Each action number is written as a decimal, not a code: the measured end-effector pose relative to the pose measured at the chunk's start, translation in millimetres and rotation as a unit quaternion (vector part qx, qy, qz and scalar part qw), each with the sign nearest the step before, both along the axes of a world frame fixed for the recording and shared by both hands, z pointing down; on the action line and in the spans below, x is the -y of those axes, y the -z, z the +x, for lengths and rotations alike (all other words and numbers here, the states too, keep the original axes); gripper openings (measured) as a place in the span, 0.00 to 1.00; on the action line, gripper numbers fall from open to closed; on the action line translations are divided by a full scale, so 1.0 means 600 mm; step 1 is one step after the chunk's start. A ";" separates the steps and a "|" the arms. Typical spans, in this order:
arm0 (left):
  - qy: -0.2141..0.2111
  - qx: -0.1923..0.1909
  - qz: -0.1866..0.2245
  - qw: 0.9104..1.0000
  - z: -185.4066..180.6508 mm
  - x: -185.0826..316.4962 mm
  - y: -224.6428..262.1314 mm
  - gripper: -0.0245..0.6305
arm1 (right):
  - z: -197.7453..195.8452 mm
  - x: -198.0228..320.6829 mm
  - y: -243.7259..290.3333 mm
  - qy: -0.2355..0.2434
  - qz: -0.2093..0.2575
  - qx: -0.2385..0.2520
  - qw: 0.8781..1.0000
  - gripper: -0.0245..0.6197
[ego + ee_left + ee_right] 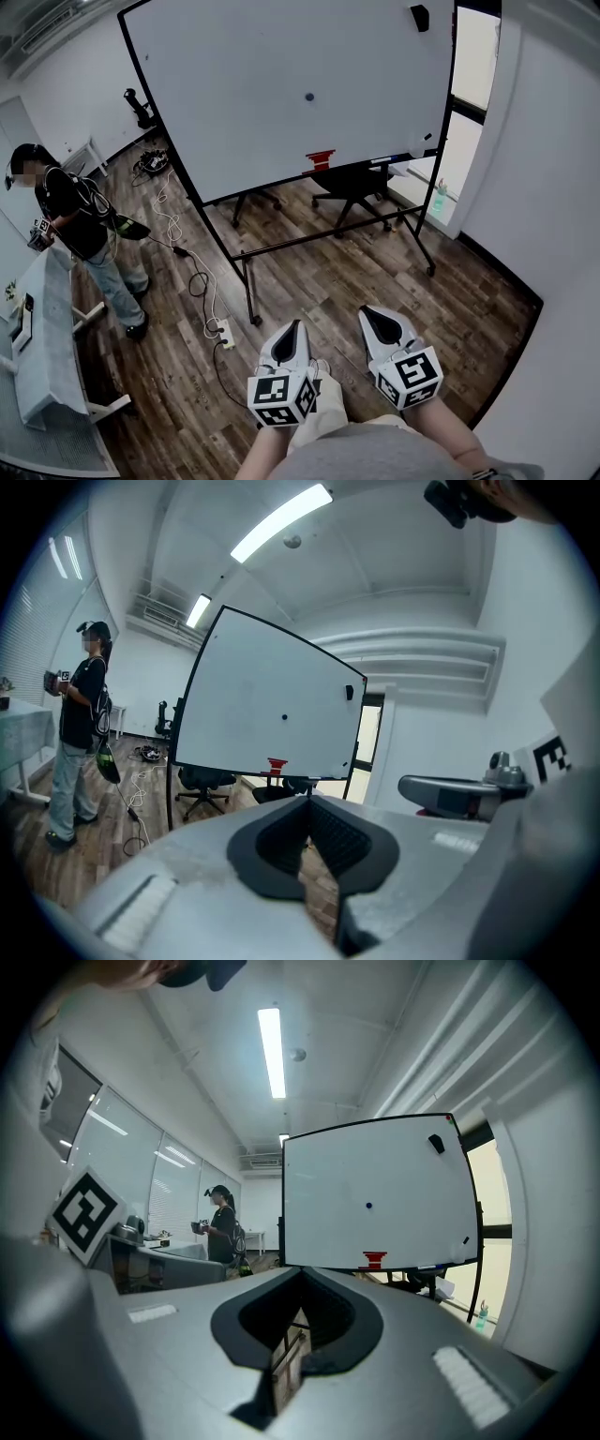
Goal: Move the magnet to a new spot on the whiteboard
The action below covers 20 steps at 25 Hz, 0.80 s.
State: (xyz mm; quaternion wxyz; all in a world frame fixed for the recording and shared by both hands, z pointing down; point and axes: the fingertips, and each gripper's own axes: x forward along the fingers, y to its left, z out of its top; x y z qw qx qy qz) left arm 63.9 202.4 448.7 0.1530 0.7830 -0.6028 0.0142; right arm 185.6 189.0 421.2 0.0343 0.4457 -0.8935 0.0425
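Dark magnet (309, 97) on whiteboard (244, 94), well apart from left gripper (297, 325) and right gripper (367, 310); both closed, empty.

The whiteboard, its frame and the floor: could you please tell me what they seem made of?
Whiteboard: smooth white panel, probably coated steel, as a magnet clings to it. Frame: thin black tubes, likely painted metal. Floor: brown grained planks, wood or laminate; can't tell.

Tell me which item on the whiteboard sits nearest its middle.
The small dark round magnet, alone near the centre of the whiteboard. The black block is at its top right corner, the red piece at its bottom edge.
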 end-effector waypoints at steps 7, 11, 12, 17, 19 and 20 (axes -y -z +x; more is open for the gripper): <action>-0.009 -0.001 -0.001 1.000 -0.018 0.099 0.004 0.04 | -0.017 0.104 0.014 -0.009 0.006 0.000 1.000 0.04; -0.014 -0.001 -0.001 1.000 -0.037 0.165 0.009 0.04 | -0.033 0.166 0.017 -0.016 0.007 -0.001 1.000 0.04; -0.016 -0.001 0.000 1.000 -0.042 0.180 0.011 0.04 | -0.037 0.180 0.019 -0.018 0.007 -0.001 1.000 0.04; -0.024 -0.003 0.002 1.000 -0.067 0.260 0.023 0.04 | -0.063 0.260 0.031 -0.025 0.010 -0.002 1.000 0.04; -0.026 -0.003 0.003 1.000 -0.077 0.289 0.025 0.04 | -0.073 0.289 0.036 -0.027 0.013 -0.002 1.000 0.04; -0.027 -0.002 0.003 1.000 -0.082 0.305 0.026 0.04 | -0.078 0.304 0.038 -0.028 0.015 -0.002 0.999 0.04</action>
